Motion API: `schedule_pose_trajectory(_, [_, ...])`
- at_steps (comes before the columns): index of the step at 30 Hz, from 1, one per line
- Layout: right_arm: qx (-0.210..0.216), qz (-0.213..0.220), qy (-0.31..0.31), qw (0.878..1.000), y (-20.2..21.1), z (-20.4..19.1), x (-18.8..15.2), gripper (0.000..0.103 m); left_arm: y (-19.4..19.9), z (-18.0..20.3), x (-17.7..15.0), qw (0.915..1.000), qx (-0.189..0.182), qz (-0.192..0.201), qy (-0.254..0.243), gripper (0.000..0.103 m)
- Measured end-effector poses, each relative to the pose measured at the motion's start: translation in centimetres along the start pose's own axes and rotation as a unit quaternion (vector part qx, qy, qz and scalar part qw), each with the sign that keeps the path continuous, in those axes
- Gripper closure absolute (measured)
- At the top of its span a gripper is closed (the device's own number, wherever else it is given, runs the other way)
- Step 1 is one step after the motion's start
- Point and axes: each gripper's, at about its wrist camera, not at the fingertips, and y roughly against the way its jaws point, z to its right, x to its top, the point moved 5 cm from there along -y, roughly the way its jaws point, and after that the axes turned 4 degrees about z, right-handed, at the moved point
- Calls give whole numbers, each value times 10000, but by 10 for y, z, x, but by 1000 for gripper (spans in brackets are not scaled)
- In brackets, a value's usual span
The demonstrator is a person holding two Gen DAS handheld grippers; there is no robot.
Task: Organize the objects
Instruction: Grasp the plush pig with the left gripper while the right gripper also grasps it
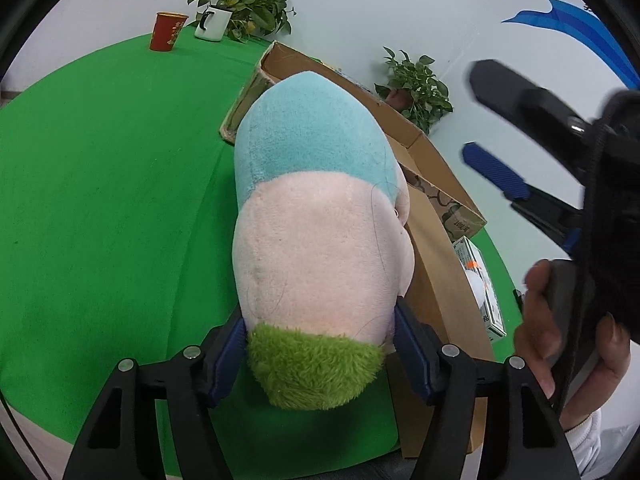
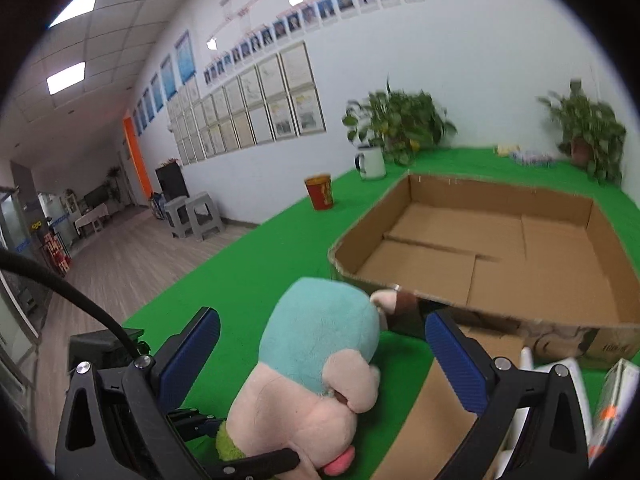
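A plush toy (image 1: 316, 216) with a blue top, pink middle and green bottom is clamped near its green end by my left gripper (image 1: 320, 354), held above the green table. It also shows in the right wrist view (image 2: 320, 344), with the left gripper's fingers (image 2: 256, 460) pinching its lower end. My right gripper (image 2: 322, 350) is open and empty, its blue pads on either side of the toy without touching. The right gripper (image 1: 484, 128) shows at the right of the left wrist view. An open, empty cardboard box (image 2: 500, 240) lies just beyond the toy.
A red paper cup (image 1: 167, 32), a white enamel mug (image 1: 213, 22) and potted plants (image 1: 248, 0) stand at the table's far edge by the wall. A small white carton (image 1: 482, 284) and a flat cardboard sheet (image 1: 440, 280) lie beside the box.
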Motion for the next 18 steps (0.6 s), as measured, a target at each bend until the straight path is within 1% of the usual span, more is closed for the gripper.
schedule_pose_trajectory(3, [-124,-395,-136,9991,-17,1,-8,1,1,-2,-3,10000,29,-10,-29,39])
schedule_pose_trajectory(6, [-197,-867,-290,9956,-29,2,-19,1,6,-6,-3,10000,53,14,-34,40])
schedule_pose_trajectory(9, [-312,-1152,-264,9925,-37,2,-28,1,6,-8,-4,10000,71,49,-36,41])
schedule_pose_trajectory(13, [-383,-1386,-123,9895,-39,1,-37,1,4,-8,-3,9999,118,85,-58,41])
schedule_pose_trajectory(18, [-262,-1502,-10,9883,-44,-12,-45,1,1,-8,1,9997,174,32,-182,42])
